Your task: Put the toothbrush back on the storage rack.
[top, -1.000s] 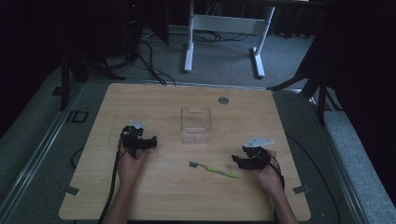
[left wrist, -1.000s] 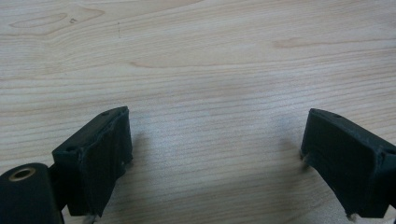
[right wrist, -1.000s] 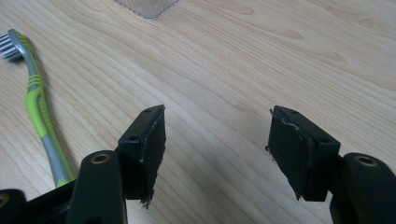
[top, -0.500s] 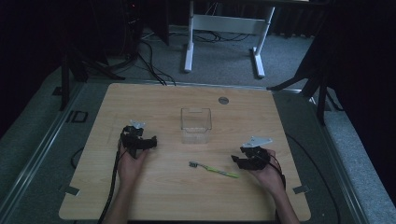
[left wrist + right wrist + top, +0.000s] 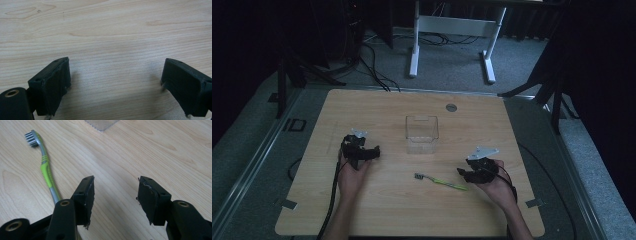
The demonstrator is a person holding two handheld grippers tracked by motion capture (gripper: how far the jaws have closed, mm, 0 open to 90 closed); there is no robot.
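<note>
We see a pale wooden table (image 5: pixel 387 210) with a person's two forearms coming in from the near edge, each hand holding a black gripper.

The left gripper (image 5: pixel 373 152) rests on the left half of the table, in the left hand (image 5: pixel 352 172), with its cable (image 5: pixel 331 200) trailing back toward the near edge. In the left gripper view its jaws stand wide apart, with bare wood grain between them and nothing held.

The right gripper (image 5: pixel 463 172) sits on the right half, in the right hand (image 5: pixel 498 186), with a grey plate (image 5: pixel 482 152) on top. In the right gripper view its jaws are also spread, with only bare table between them.

A toothbrush (image 5: pixel 441 182) lies flat on the table between the two grippers, nearer the right one. Its bristle head (image 5: pixel 418 175) points left and its green and grey handle runs right, ending just beside the right gripper's tips. In the right gripper view the toothbrush (image 5: pixel 46 167) lies to the left of the jaws and outside them, its handle end passing just beside the left jaw; we cannot tell whether it touches.

A clear box (image 5: pixel 422 133) stands upright near the middle of the table, farther away than the toothbrush and apart from both grippers. It looks empty. One corner of it shows at the top of the right gripper view.

A small round grey disc (image 5: pixel 451 107) sits in the tabletop near the far edge. Beyond the table we see grey carpet, dark cables and a white frame (image 5: pixel 452 35).
</note>
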